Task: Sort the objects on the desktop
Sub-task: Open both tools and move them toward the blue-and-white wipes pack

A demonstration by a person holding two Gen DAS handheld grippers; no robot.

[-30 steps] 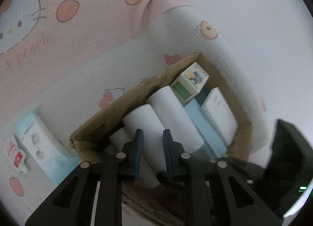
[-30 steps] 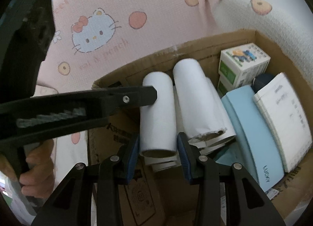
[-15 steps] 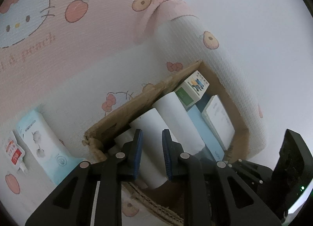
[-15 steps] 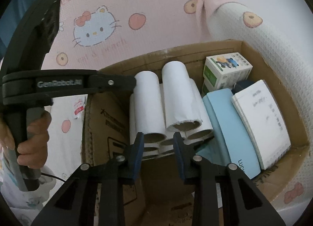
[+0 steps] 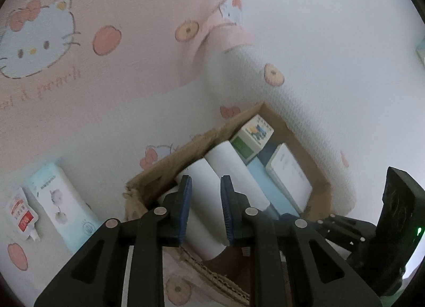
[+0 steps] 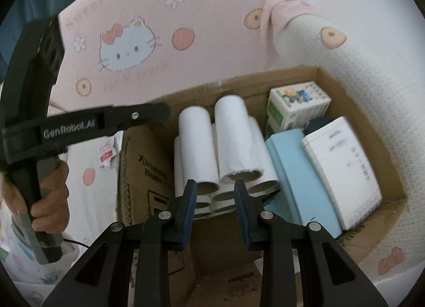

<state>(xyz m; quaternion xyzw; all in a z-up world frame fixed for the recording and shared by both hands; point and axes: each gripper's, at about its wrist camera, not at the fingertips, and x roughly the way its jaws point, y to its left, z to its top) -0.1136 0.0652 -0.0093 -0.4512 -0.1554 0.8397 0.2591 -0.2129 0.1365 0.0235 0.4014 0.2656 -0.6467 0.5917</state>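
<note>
Left tongs (image 5: 204, 208), seen from the left wrist camera, stand parted by a narrow gap with nothing between the blue pads (image 5: 185, 207); they hang above the near rim of a cardboard box (image 5: 170, 159), and a white paper roll (image 5: 202, 200) shows through the gap without being touched. At 1 o'clock from the tips, inside the box, sit a small green-and-white carton (image 5: 251, 138), a pale blue pack (image 5: 268, 185) and a white booklet (image 5: 288, 174). At 9 o'clock, outside the box on the patterned cloth (image 5: 106, 73), lie a light blue tissue pack (image 5: 57, 198) and a red-and-white pouch (image 5: 21, 218).

Right tongs (image 6: 215, 207), in the right wrist camera, are likewise slightly open and empty, hovering just in front of the stacked rolls (image 6: 225, 147), clear of their open ends. At 1 o'clock lies the carton (image 6: 297, 106), at 3 o'clock the blue pack (image 6: 300, 179) and booklet (image 6: 342, 171). At 9 o'clock a hand (image 6: 50, 195) grips the other tool's handle.
</note>
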